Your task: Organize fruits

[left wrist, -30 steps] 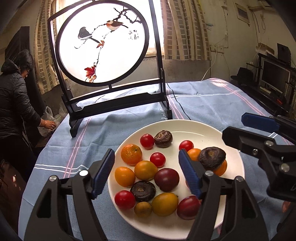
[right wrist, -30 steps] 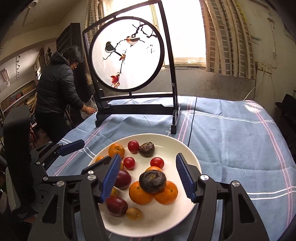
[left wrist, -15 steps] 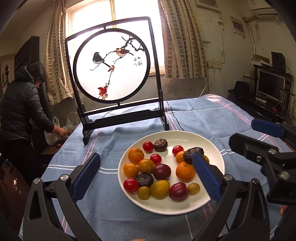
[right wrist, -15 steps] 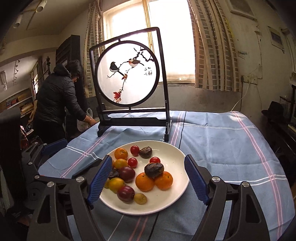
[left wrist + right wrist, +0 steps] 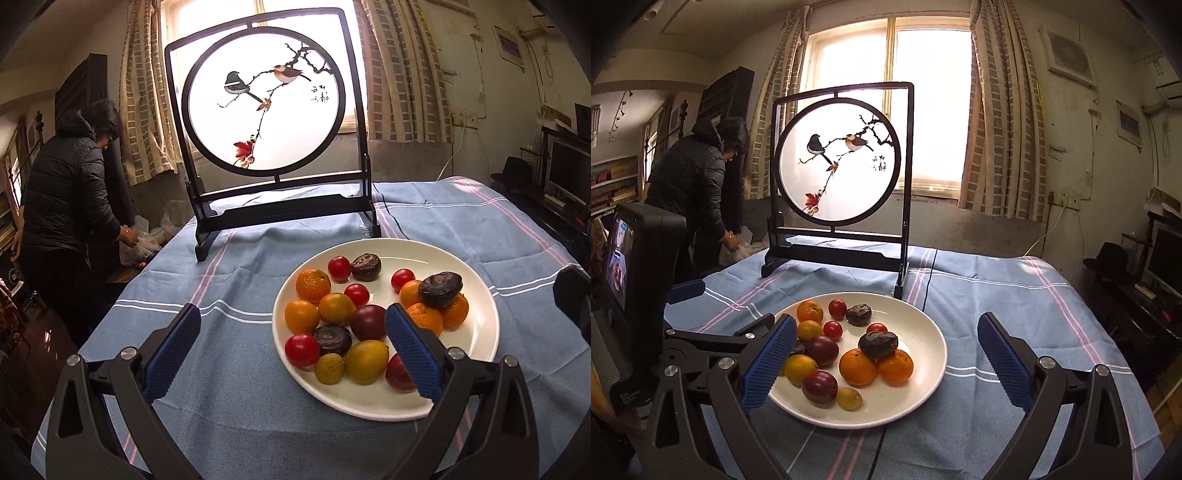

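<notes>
A white plate [image 5: 476, 343] on the blue tablecloth holds several fruits: oranges, red cherry tomatoes, yellow and dark red fruits, and dark brown wrinkled fruits. One brown fruit [image 5: 441, 284] sits on top of a pile of oranges [image 5: 424, 317]. The plate also shows in the right wrist view [image 5: 934, 350], with the brown fruit [image 5: 878, 344] on two oranges [image 5: 857, 367]. My left gripper [image 5: 291, 350] is open and empty, above the plate's near left edge. My right gripper [image 5: 886, 362] is open and empty, hovering before the plate.
A black-framed round bird screen [image 5: 266, 110] stands at the table's far side, with a cord running behind it. A person in a black jacket [image 5: 70, 184] bends at the left, off the table. A monitor [image 5: 569, 173] stands far right.
Both grippers have pulled back and risen away from the plate, so it looks smaller. The left gripper has shifted left. The fruits have not moved in the last half second.
</notes>
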The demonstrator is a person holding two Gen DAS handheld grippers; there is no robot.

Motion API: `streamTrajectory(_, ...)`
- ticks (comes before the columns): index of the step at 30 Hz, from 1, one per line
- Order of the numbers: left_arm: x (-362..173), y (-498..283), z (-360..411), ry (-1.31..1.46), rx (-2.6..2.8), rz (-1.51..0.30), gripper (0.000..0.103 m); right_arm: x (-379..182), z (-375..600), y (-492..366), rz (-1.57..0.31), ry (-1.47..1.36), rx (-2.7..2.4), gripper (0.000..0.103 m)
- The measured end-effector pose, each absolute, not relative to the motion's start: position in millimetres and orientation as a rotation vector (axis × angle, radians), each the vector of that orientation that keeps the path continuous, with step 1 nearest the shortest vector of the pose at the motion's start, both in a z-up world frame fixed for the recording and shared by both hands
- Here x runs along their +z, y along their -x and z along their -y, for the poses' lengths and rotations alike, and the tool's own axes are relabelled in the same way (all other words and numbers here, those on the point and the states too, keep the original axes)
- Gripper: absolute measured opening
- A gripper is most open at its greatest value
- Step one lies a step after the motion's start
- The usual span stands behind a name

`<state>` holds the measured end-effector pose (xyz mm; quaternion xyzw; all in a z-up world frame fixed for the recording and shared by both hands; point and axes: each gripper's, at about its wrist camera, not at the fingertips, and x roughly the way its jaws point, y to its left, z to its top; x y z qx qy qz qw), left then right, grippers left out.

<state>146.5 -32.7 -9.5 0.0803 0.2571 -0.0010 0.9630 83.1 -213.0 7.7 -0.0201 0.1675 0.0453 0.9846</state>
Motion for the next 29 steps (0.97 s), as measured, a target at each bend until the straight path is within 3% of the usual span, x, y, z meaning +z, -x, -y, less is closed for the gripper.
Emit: streamTrajectory(29, -16.0, -146.9, 36.7, -0.106, -0.042, -0.56, 0.098, -6.0, 216.9, -98.5, -0.393, 0.03, 0.03, 0.099)
